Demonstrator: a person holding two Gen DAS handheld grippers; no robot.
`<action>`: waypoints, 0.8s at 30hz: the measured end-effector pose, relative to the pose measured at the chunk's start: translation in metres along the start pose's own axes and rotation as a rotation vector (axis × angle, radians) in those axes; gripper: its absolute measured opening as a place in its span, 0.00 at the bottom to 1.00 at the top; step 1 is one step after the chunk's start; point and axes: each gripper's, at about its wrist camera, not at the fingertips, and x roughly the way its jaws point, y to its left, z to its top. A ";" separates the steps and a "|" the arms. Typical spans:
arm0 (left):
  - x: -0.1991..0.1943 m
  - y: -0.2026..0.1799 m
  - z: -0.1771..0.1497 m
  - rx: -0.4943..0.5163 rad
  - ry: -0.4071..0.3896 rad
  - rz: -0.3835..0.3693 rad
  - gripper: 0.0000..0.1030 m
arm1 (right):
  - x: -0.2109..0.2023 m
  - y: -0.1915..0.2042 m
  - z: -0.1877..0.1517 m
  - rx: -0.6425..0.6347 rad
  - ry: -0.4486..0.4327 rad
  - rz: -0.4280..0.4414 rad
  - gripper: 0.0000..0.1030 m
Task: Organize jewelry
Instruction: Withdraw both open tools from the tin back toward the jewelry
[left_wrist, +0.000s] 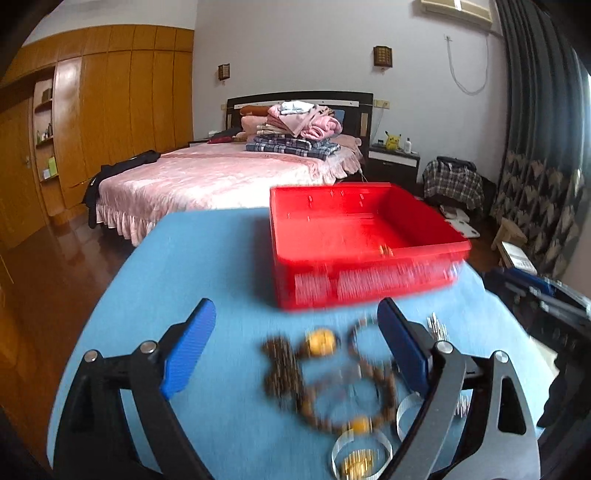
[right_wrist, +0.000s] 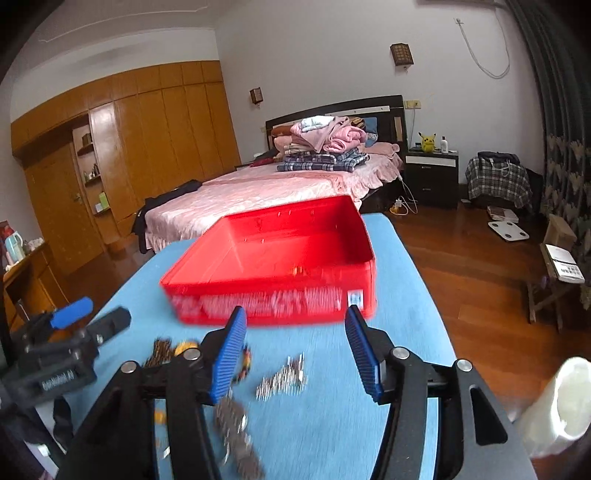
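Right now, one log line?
left gripper: open, empty | right gripper: open, empty | bead bracelet: on table | red bin: nearly empty

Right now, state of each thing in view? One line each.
Left gripper: open, empty, above the beads.
Right gripper: open, empty, above the table.
Red bin: upright, nearly empty, one small gold piece inside.
Bead bracelet: lying loose on the blue table, outside the bin.
Silver chain: heaped on the table, outside the bin.
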 end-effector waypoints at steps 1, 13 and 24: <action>-0.005 0.000 -0.007 0.000 0.000 0.003 0.84 | -0.003 0.001 -0.004 -0.009 0.000 0.002 0.53; -0.031 -0.012 -0.071 0.011 0.037 -0.038 0.77 | -0.036 0.013 -0.062 -0.027 0.035 0.010 0.53; -0.018 -0.026 -0.096 0.007 0.065 -0.048 0.73 | -0.042 0.021 -0.078 -0.041 0.028 0.029 0.53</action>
